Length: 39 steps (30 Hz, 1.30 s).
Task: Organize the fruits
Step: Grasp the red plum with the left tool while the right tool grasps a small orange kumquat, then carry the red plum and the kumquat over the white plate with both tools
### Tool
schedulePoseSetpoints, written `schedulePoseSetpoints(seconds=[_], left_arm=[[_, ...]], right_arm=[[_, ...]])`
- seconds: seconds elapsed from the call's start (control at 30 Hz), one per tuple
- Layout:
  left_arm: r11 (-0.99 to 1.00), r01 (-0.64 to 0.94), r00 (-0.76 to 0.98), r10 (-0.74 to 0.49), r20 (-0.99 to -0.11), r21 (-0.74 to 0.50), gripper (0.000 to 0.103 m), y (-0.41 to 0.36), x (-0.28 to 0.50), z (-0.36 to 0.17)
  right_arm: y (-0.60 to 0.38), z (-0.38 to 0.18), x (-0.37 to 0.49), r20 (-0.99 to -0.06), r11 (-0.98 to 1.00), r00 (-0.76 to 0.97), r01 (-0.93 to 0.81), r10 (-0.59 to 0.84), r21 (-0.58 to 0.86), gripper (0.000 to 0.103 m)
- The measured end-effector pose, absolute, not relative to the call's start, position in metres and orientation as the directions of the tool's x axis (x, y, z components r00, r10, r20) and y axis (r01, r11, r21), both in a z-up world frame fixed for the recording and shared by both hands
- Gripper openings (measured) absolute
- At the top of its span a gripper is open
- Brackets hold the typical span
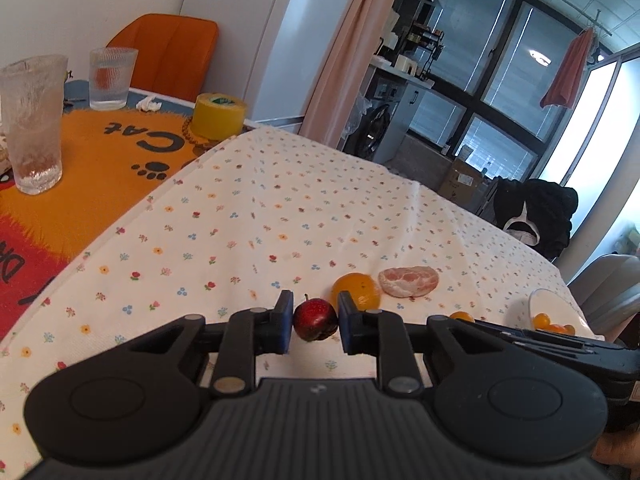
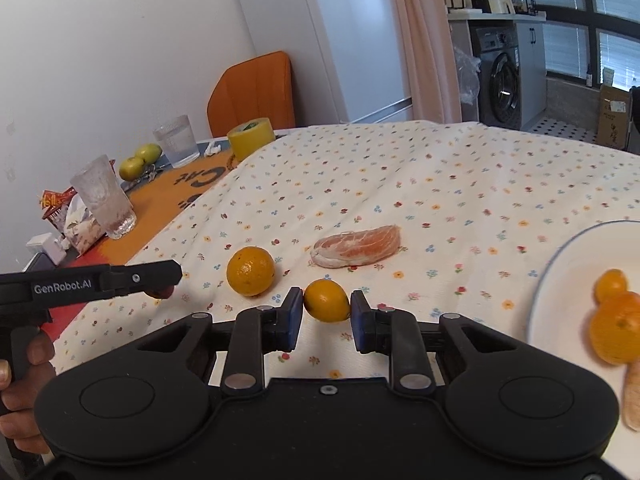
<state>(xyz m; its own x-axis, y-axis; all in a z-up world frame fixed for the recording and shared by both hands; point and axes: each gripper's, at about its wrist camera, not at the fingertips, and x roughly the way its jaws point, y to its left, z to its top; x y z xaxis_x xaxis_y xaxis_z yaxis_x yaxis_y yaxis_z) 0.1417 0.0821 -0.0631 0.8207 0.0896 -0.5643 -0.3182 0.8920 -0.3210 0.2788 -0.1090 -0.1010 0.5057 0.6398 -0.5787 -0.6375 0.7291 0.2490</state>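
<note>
In the left wrist view, my left gripper [image 1: 315,324] is shut on a dark red fruit [image 1: 315,325] with a short stem, low over the flowered cloth. Just beyond it lie a whole orange [image 1: 357,290] and a peeled citrus half [image 1: 408,281]. In the right wrist view, my right gripper [image 2: 326,312] is shut on a small oval orange fruit [image 2: 327,300]. The whole orange [image 2: 251,271] lies to its left, the peeled citrus [image 2: 357,247] beyond. A white plate [image 2: 560,264] at the right holds orange fruits [image 2: 616,328]. The left gripper [image 2: 166,280] comes in from the left.
Two glasses [image 1: 34,124], a yellow tape roll [image 1: 218,116] and an orange chair [image 1: 168,52] stand at the far left, by the orange cat mat [image 1: 100,172]. Green fruits [image 2: 140,160] and snack packets [image 2: 64,208] sit near the wall. A hand [image 2: 24,384] holds the left gripper.
</note>
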Motion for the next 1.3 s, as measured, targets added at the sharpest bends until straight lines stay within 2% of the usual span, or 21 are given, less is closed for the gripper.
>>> schedulePoseSetpoints(seconds=[0.6, 1.3], left_arm=[[0.923, -0.239, 0.857, 0.054, -0.512, -0.303, 0.022, 0.044, 0.128, -0.039], [0.951, -0.117, 0.881, -0.033, -0.471, -0.286, 0.022, -0.006, 0.137, -0.025]], right_arm=[[-0.154, -0.077, 0.253, -0.501, 0.741, 0.573, -0.626, 0.649, 0.245, 0.024], [-0.22, -0.065, 0.236, -0.451, 0.792, 0.658, -0.56, 0.603, 0.242, 0.024]])
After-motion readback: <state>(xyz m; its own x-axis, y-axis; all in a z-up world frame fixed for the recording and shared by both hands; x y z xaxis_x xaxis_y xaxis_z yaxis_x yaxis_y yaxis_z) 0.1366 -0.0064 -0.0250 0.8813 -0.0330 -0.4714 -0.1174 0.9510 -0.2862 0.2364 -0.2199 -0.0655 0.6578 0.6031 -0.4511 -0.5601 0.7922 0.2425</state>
